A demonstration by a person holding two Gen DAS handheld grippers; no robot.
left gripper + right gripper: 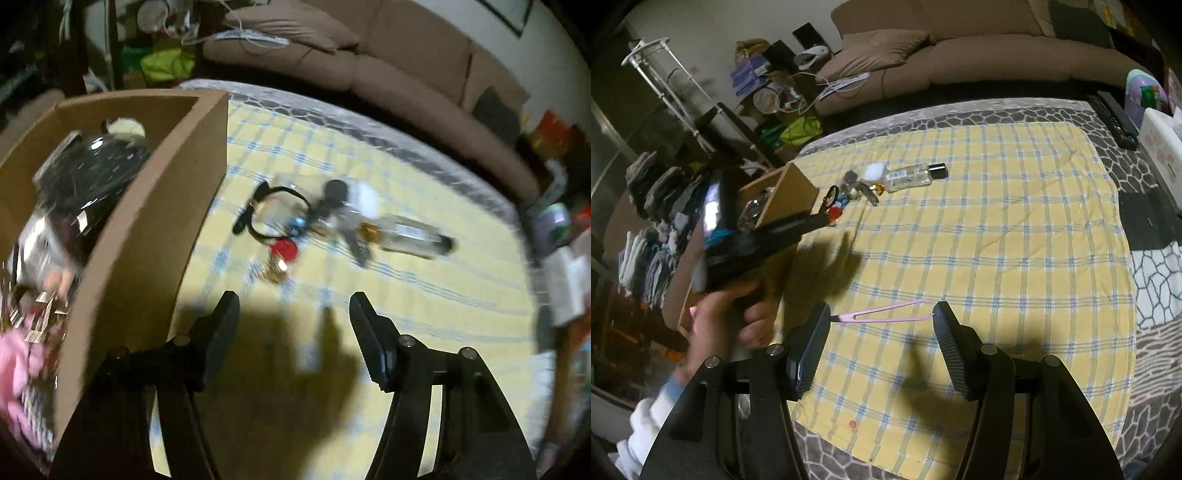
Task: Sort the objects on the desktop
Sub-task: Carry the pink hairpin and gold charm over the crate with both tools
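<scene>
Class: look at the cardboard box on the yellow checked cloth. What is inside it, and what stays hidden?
Inside the cardboard box lie a shiny black bundle, something pink and small blurred items. The box's near wall and that pile cover its floor and whatever lies deeper.

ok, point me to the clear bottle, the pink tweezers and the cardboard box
clear bottle (911, 176), right wrist view, glass body.
pink tweezers (882, 314), right wrist view, upper arm.
cardboard box (162, 206), left wrist view, outer side wall.
</scene>
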